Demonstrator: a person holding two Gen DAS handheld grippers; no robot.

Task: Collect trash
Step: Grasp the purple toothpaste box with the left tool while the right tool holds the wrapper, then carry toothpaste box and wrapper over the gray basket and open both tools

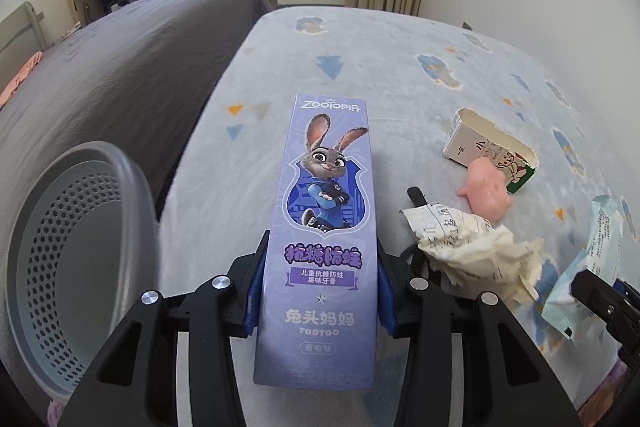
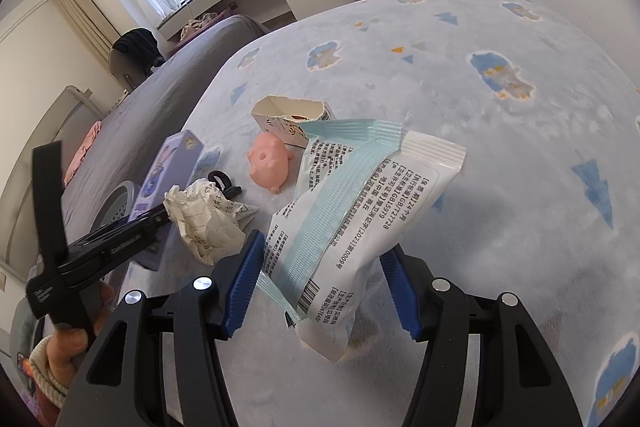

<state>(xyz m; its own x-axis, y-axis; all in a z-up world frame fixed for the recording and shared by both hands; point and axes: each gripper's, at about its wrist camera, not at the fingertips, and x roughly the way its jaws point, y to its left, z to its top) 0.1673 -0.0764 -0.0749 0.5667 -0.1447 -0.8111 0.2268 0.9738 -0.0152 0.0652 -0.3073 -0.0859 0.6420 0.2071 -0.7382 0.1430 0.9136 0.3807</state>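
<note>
The left claw (image 1: 318, 291) is closed part-way on a long, flat-sided cardboard toothpaste box (image 1: 326, 223), lilac and glossy, printed with a cartoon rabbit; its blue ribbed pads (image 1: 256, 303) press the box's two long edges near the claw end, and the box sticks out straight ahead along the fingers. Just left of this claw sits a round grey plastic basket (image 1: 76, 267) with perforated walls and a smooth rim. To the right, near the claw, lies a crumpled ball of cream paper (image 1: 476, 247) with handwriting on it, over a black loop-shaped item (image 1: 416, 199). Further ahead on the right are a small pink rubbery pig toy (image 1: 486, 189) and, touching it behind, a torn-open white paper carton (image 1: 486, 147). All rest on a bed (image 1: 380, 67) covered in a fluffy pale-blue blanket with blue and orange shapes.

The right claw (image 2: 320, 287) stands about half open with a crinkled white and mint plastic wrapper (image 2: 352, 211) between its blue ribbed pads (image 2: 244, 287); the wrapper juts forward off the blanket, its right side at the right pad, while the contact at the left pad cannot be made out clearly. A hand (image 2: 76, 343) grips the left tool at this view's lower left.
</note>
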